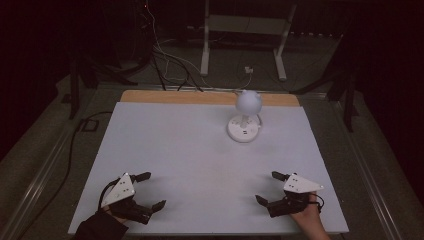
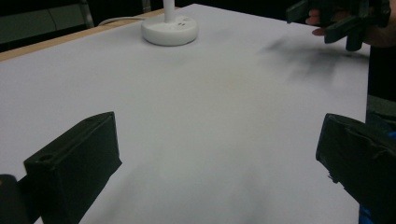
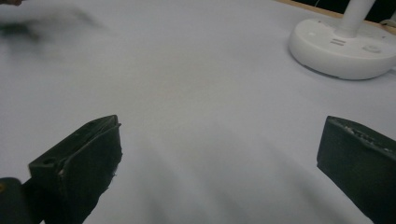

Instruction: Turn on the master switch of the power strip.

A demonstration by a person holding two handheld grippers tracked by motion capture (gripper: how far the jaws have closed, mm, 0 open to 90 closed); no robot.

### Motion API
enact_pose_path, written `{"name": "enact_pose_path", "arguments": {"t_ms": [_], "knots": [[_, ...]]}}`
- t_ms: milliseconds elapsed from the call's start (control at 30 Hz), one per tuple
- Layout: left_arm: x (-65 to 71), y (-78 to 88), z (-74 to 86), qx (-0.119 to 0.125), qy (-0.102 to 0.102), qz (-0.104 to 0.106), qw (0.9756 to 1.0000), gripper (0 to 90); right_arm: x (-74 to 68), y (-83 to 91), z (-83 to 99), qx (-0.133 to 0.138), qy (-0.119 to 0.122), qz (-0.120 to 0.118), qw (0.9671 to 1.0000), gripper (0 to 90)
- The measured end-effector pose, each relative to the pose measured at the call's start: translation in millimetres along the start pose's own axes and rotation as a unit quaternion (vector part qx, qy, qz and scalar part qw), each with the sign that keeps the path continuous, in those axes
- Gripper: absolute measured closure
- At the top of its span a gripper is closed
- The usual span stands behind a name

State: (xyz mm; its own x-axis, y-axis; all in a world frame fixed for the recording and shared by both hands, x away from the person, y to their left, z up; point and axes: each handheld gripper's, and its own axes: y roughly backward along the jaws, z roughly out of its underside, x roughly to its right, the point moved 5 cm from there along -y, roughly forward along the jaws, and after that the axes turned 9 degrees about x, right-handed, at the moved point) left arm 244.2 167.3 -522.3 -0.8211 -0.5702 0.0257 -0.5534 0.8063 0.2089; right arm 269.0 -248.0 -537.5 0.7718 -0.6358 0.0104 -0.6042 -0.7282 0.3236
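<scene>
Left hand-held gripper (image 1: 149, 191): jaws spread wide, nothing between them, low over the near left edge of the white tabletop (image 1: 190, 150). Right hand-held gripper (image 1: 270, 187): jaws likewise wide apart and empty, near the front right edge. In the left gripper view the right one (image 2: 336, 21) sits far across the bare surface.

Nearest thing to both: a small white desk lamp (image 1: 246, 117), round base with a globe head on a thin stem, standing upright toward the far edge, well apart from either gripper. Closer to the right one; its base (image 3: 343, 46) shows in the right gripper view.

Risks, as judged: top-heavy lamp could tip if a jaw clips the stem or head. A cable seems to run off its back; it may snag or drag.

Pose: both hands come in from the near edge, grippers angled inward toward each other, roughly level, jaws aimed forward over the surface.
</scene>
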Motion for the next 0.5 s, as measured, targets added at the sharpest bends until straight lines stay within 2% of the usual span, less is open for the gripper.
{"name": "enact_pose_path", "arguments": {"t_ms": [167, 367, 433, 500], "knots": [[0.7, -0.1, 0.0, -0.001, -0.001, 0.002, 1.0, 0.1, -3.6, -1.2, 0.6, -0.004, 0.008, -0.005, 0.9999, 0.0], [1.0, -0.5, 0.4, -0.001, 0.004, 0.006, 1.0, 0.1, -2.3, -1.4, 1.2, -0.024, 0.009, -0.008, 0.9996, 0.0], [0.9, -0.7, 0.7, -0.001, 0.004, 0.006, 1.0, 0.1, -4.6, -2.7, 2.2, -0.031, 0.009, -0.018, 0.9993, 0.0], [0.4, -0.8, 0.8, 0.0, 0.01, 0.006, 0.9999, 0.1, -7.7, -3.5, 1.7, -0.027, -0.005, -0.036, 0.999, 0.0]]}}
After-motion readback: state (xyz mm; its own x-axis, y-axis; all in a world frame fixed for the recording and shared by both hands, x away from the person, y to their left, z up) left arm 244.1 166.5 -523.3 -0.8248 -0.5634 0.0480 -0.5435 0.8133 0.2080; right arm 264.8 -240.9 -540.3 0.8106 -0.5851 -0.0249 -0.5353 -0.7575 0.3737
